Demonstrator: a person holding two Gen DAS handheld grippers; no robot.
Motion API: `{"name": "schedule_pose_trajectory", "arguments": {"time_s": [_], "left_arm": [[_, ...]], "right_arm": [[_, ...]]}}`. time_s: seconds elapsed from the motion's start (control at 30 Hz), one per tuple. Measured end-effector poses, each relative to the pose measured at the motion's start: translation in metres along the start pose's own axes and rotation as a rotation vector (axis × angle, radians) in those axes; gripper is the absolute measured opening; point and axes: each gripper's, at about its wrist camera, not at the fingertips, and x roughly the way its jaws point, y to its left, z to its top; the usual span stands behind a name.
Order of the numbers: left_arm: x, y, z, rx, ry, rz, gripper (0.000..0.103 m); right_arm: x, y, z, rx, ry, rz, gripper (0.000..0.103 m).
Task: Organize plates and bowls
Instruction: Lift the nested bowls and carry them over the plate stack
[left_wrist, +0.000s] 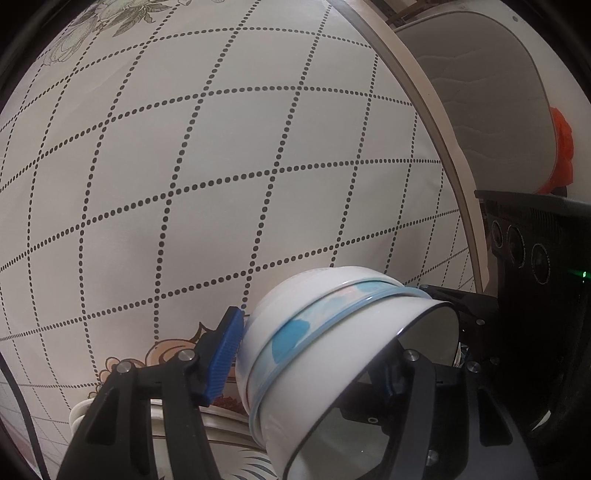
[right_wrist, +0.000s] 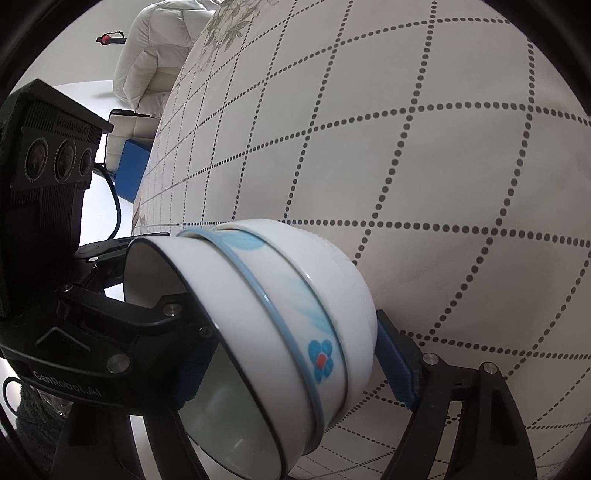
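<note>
Worktop (left_wrist: 221, 166) covered in a pale cloth with a dotted diamond grid fills the space ahead of both hand-held grippers as we look down on it. Between the two we carry a nested stack of bowls (left_wrist: 332, 350), tipped on its side with the mouths facing us: white bowls, one with a blue rim band and blue flower marks. The left hand-held gripper (left_wrist: 314, 358) stands about half open and is clamped on the stack, its blue pad (left_wrist: 221, 358) pressed against the outer wall while the other finger reaches inside the mouth. The right hand-held gripper (right_wrist: 291, 369) stands wider and grips the same stack, one blue pad (right_wrist: 397, 365) on the outside and the other finger inside the rim. Below the left hand-held gripper, under the stack, we see part of a patterned plate (left_wrist: 229, 439). Each hand-held gripper shows in the other's view, just beside the stack.
</note>
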Motion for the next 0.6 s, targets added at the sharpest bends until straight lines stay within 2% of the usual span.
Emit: {"name": "schedule_pose_trajectory", "arguments": {"time_s": [0.37, 0.6], "left_arm": [[0.007, -0.001, -0.002, -0.035, 0.015, 0.01, 0.059], [0.005, 0.016, -0.005, -0.059, 0.078, -0.049, 0.057]], "right_arm": [[0.007, 0.003, 0.003, 0.014, 0.063, -0.007, 0.079], [0.009, 0.004, 0.005, 0.0, 0.093, -0.035, 0.073]]}}
